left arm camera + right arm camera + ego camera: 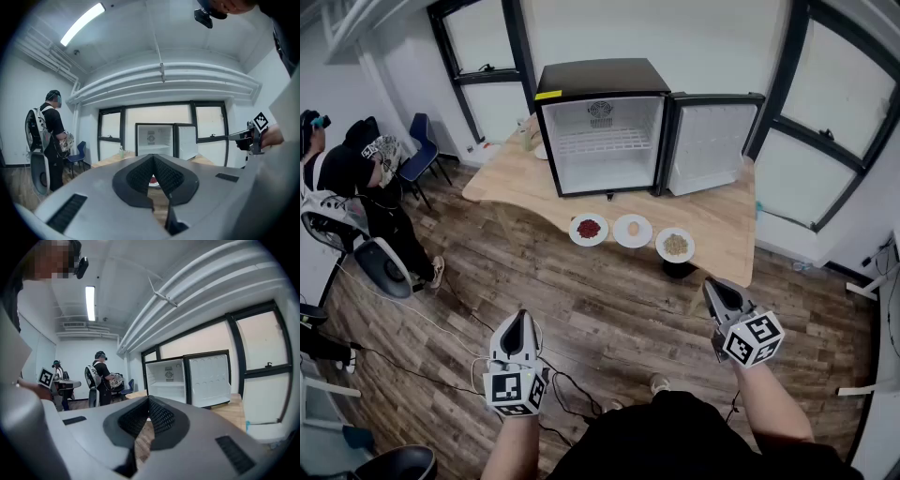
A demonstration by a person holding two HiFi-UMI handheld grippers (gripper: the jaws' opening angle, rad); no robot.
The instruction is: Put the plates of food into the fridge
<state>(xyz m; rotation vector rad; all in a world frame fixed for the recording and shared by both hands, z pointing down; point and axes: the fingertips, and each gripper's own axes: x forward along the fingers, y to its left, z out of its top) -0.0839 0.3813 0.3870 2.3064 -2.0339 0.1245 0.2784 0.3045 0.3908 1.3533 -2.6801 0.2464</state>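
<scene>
Wood-plank floor (609,319) fills the lower part of the head view, and beyond it a pale wooden table (722,230) bears a black mini fridge (600,122) whose door (708,145) hangs wide open to the right, showing a bare white interior with one wire shelf. On the tabletop just before the fridge three white plates lie in a row, near each other but not touching: the plate of red food (589,229) at left, the plate with one round tan item (633,230) in the middle, the plate of beige food (675,245) at right. Both grippers hang over the floor, well apart from the table; the left gripper (518,317) and the right gripper (711,284) both point toward it. At far left a person in black (380,178) stands near a blue chair (420,141). From the left gripper view the two dark pads meet at their tips with nothing between them, and a sliver of the red food shows behind them, below the open fridge. From the right gripper view the pads are likewise pressed together and empty, with the fridge ahead and slightly right
</scene>
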